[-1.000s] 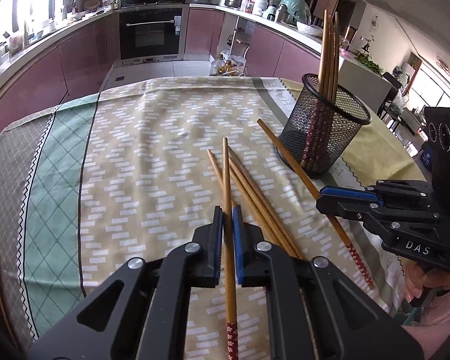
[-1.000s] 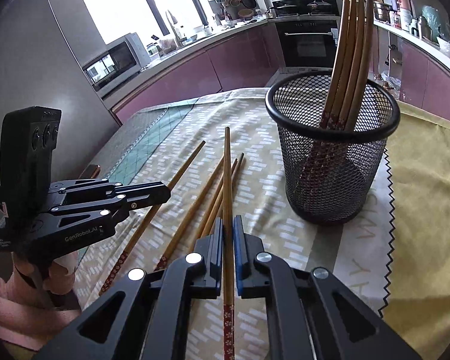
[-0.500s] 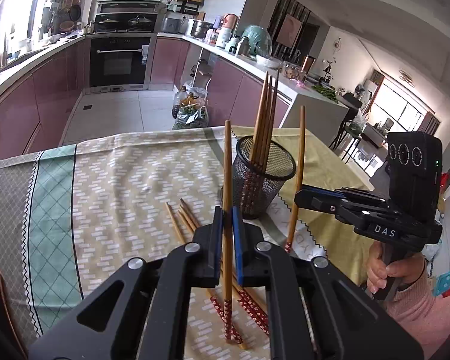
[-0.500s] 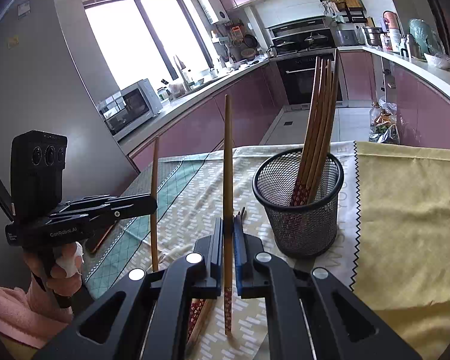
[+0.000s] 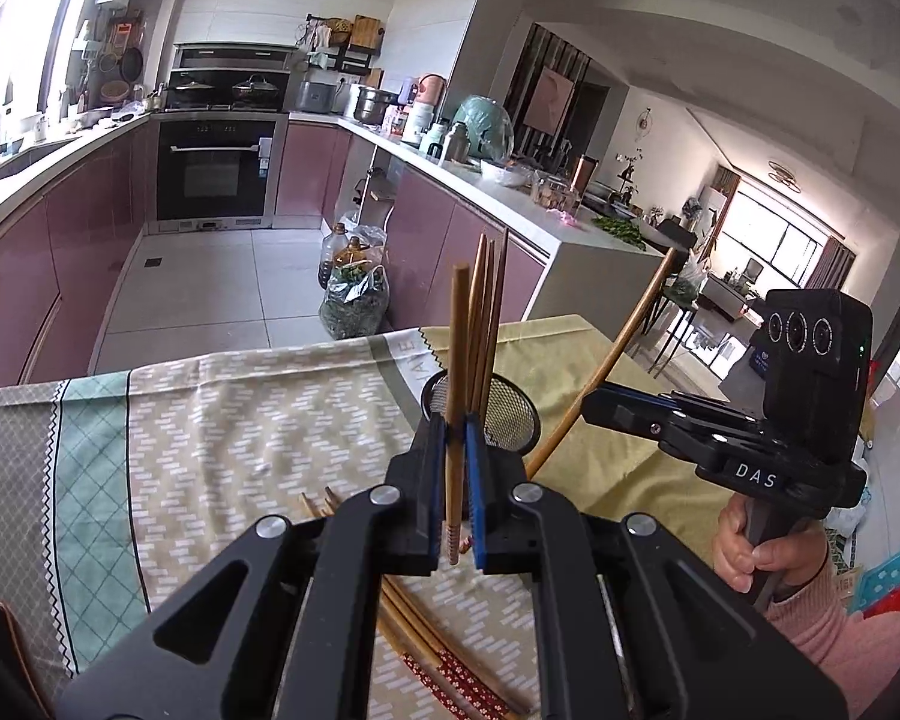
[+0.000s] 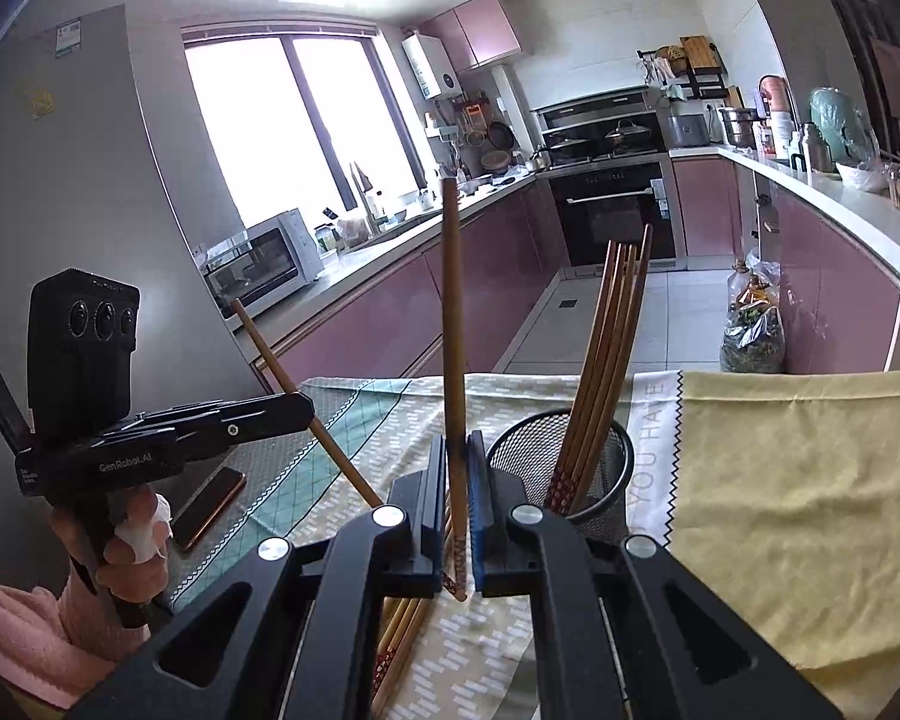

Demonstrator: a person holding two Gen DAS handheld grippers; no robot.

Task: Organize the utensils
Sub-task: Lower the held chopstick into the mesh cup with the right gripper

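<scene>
Here, from the left wrist, the left gripper [image 5: 450, 480] is clamped on one chopstick [image 5: 457, 360], upright, patterned end down, just in front of the mesh holder [image 5: 510, 414]; more chopsticks lie loose on the tablecloth [image 5: 240, 408]. Best to lift that end over the rim before releasing.

From the right wrist, the right gripper [image 6: 456, 498] pinches another chopstick [image 6: 452, 330], near vertical and probably beside the holder, not over it.

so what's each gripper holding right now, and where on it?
Each holds one chopstick, clamped low on the shaft just above the red patterned end: left tongs on the left chopstick, right tongs on the right chopstick.
</scene>
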